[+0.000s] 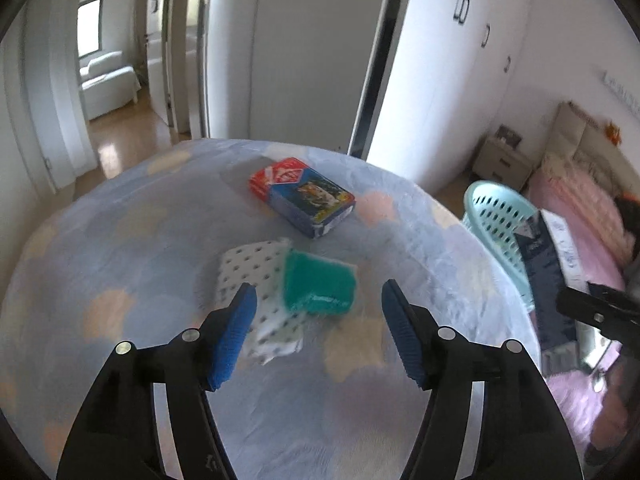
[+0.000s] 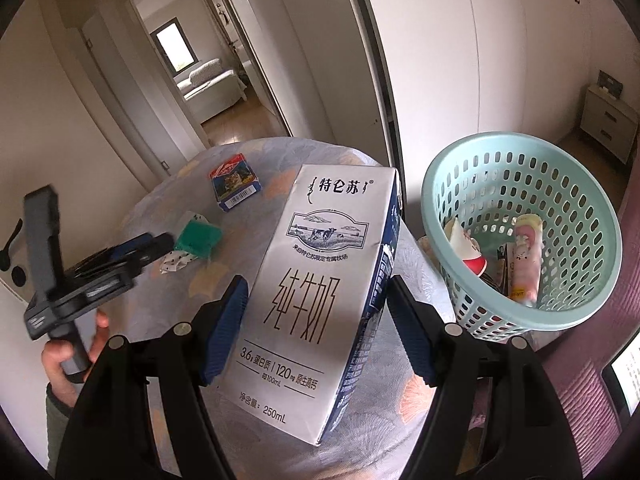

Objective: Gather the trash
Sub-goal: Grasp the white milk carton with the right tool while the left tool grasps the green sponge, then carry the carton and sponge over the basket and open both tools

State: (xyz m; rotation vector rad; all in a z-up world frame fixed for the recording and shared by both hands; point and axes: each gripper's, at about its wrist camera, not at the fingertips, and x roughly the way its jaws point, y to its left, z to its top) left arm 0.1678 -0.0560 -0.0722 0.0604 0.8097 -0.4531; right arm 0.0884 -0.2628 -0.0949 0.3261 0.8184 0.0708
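- Right wrist view shows your pale turquoise perforated plastic basket (image 2: 520, 240) standing just beyond the right edge of the round table with the blue patterned cloth (image 2: 168, 304).
- Inside the basket lie a white and red wrapper (image 2: 468, 252), a pink and white tube-shaped packet (image 2: 526, 256) and a darker item between them, too hidden to name.
- Your right gripper (image 2: 316, 316) is clamped on the silver and navy 250 mL milk carton (image 2: 320, 280), blue pads pressing both of its sides, carton held above the table and left of the basket.
- Your left gripper (image 1: 318, 332) has its jaws spread apart with nothing pressed between them; it hangs over a teal sponge-like pad (image 1: 320, 284) lying on a white dotted paper scrap (image 1: 252, 272).
- A red and blue printed cardboard box (image 1: 304, 200) lies flat farther back on the cloth, apart from the pad and scrap.
- In the right wrist view your hand (image 2: 60, 356) grips the left tool's grey handle at the table's left edge.
- You have bare cloth around the three items; the table's far rim drops to wooden floor and an open doorway.
- Right of the table, the basket and a pink bed (image 1: 580, 216) crowd the side.
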